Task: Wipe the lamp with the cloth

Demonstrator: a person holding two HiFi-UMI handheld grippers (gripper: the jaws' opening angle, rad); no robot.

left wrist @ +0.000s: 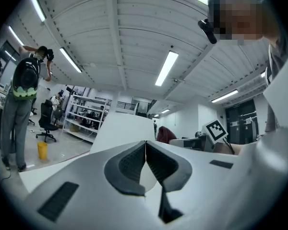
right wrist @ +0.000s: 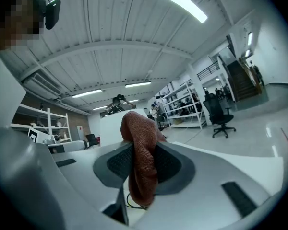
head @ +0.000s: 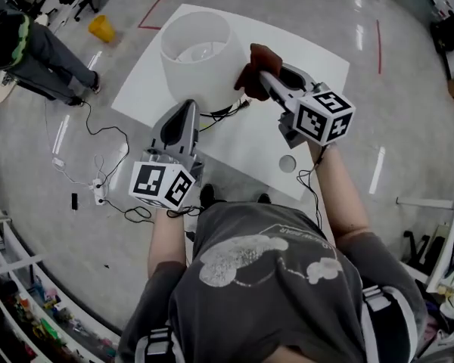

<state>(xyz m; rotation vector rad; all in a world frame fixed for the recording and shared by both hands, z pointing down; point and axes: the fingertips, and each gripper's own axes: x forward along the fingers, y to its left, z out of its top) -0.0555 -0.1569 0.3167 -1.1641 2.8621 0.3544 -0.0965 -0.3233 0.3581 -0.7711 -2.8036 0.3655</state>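
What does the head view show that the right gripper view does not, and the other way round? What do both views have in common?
Only the head view shows the lamp from above with its open top, the white table and a yellow container on the floor. Only the right gripper view shows the ceiling lights and the ribbed pads pressing on each side of the cloth. Both show the right gripper shut on the red-brown cloth by the lamp.

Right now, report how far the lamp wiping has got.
Done: the reddish-brown woven cloth is picked up, clamped in the right claw. In hand: the cloth appears to meet the side of the white drum-shaped lampshade, while the left claw, shut and empty, sits by the shade's lower edge. Left: the wiping itself; nothing shows how much of the shade has been covered.
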